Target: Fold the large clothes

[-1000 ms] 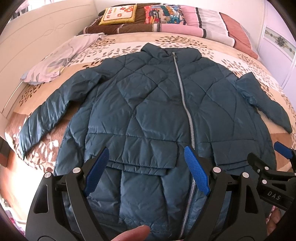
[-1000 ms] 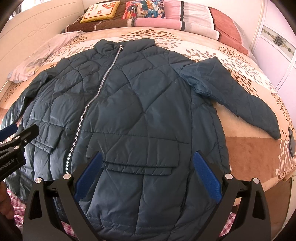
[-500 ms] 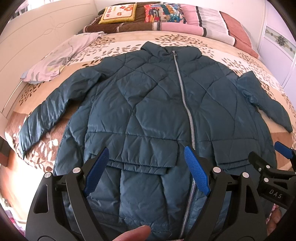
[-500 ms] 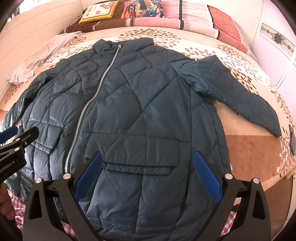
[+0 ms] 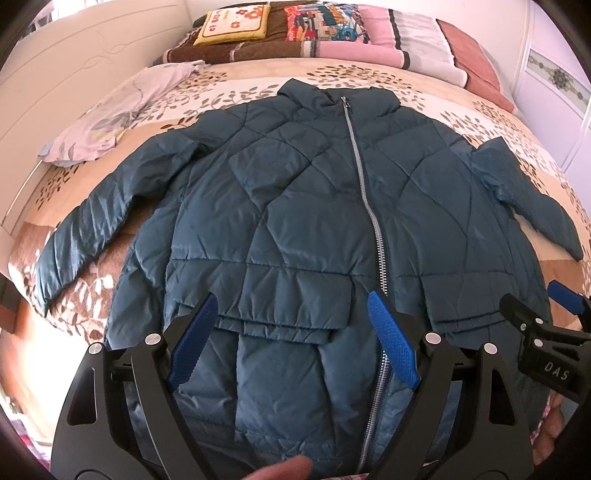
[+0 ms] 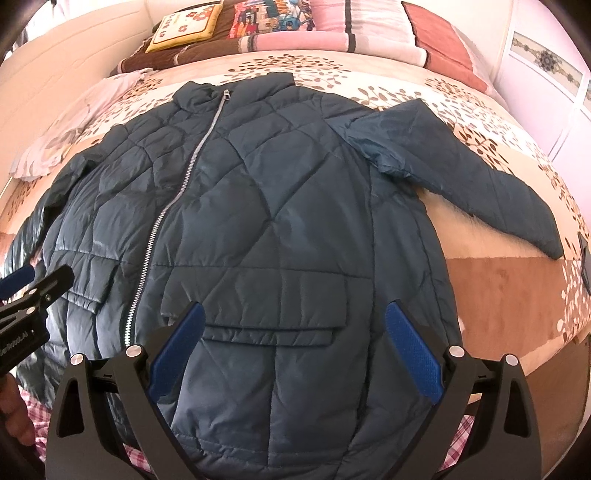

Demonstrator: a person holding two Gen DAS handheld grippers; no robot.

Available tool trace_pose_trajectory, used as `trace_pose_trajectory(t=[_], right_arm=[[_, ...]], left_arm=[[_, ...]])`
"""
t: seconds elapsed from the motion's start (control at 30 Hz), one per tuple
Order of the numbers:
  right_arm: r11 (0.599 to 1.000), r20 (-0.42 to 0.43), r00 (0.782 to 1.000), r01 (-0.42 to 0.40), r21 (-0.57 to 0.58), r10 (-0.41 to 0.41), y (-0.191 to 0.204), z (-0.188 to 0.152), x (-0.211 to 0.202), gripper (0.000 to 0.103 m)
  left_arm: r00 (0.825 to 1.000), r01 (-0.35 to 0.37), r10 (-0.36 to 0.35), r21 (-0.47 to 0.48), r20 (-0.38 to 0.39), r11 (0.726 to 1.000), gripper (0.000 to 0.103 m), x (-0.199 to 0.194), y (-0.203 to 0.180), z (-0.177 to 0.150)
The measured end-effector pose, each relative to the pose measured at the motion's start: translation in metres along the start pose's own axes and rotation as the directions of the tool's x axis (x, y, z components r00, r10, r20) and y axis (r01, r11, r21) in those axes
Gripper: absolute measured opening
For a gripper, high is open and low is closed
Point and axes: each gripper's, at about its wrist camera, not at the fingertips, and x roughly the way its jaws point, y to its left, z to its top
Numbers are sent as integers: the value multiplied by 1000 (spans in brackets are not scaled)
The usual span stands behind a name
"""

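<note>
A dark teal quilted puffer jacket (image 5: 295, 206) lies face up and zipped on the bed, collar far, hem toward me, both sleeves spread out to the sides. It also fills the right wrist view (image 6: 266, 229). My left gripper (image 5: 293, 343) is open and empty, hovering over the hem near the silver zipper (image 5: 373, 221). My right gripper (image 6: 293, 350) is open and empty over the right front pocket flap (image 6: 266, 328). The right sleeve (image 6: 461, 173) stretches out to the right. Each gripper shows at the edge of the other's view.
The bed has a leaf-patterned cover (image 5: 369, 75). A pale crumpled garment (image 5: 110, 118) lies at the far left. Pillows and cushions (image 5: 332, 33) line the headboard end. A white wardrobe (image 5: 554, 81) stands at the right.
Both grippers have drifted slightly forward and to the side over the hem. The jacket has not moved, and both grippers stay open.
</note>
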Motion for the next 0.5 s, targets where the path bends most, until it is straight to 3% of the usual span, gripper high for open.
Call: trace_pose_trajectory(t=[0.5], right_arm=[[993, 19, 998, 49, 109, -52, -46, 0, 3, 95]], left_arm=[[1000, 2, -1, 24, -23, 1000, 83, 2, -7, -1]])
